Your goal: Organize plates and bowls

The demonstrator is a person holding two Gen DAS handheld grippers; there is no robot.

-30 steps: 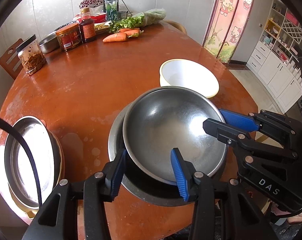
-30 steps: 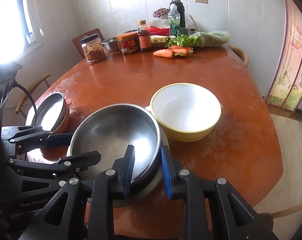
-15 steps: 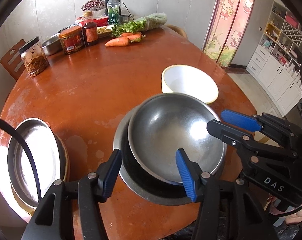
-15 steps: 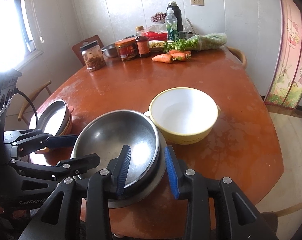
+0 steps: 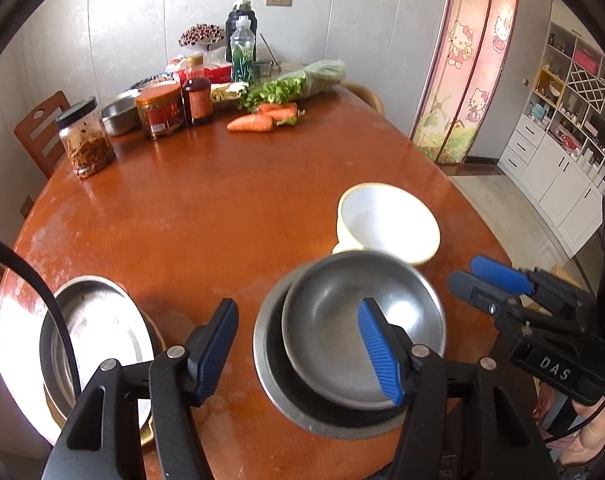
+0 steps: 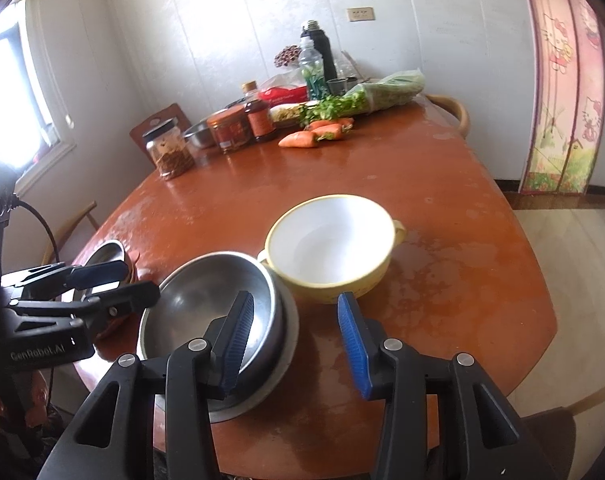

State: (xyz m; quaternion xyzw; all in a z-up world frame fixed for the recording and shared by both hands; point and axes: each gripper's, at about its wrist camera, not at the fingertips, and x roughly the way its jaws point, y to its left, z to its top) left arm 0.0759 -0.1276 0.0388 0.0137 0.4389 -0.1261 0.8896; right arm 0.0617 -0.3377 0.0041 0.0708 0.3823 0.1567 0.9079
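my left gripper (image 5: 302,350) has its jaws opening, spread clear of the steel bowl (image 5: 362,328): one blue pad hangs over bare table toward 9 o'clock of the bowl, the other floats above its near rim without pressing on it. my right gripper (image 6: 296,344) is opening too, its left pad over the bowl's rim and its right pad over bare table (image 6: 442,208); nothing is clamped between either pair. the steel bowl sits nested inside a wider, shallower steel dish (image 5: 302,408), slightly off-centre toward 1 o'clock, near the table's front edge. just beyond it at 1 o'clock, touching or almost touching its rim, stands the yellow bowl with a white inside (image 6: 330,240). well off at 9 o'clock in the left view, a steel plate (image 5: 94,332) lies stacked on a yellowish dish at the table's edge. at 12 o'clock, on the far side of the table, are carrots (image 5: 262,118), a bundle of greens (image 5: 298,84), jars and bottles, well apart from the bowls.
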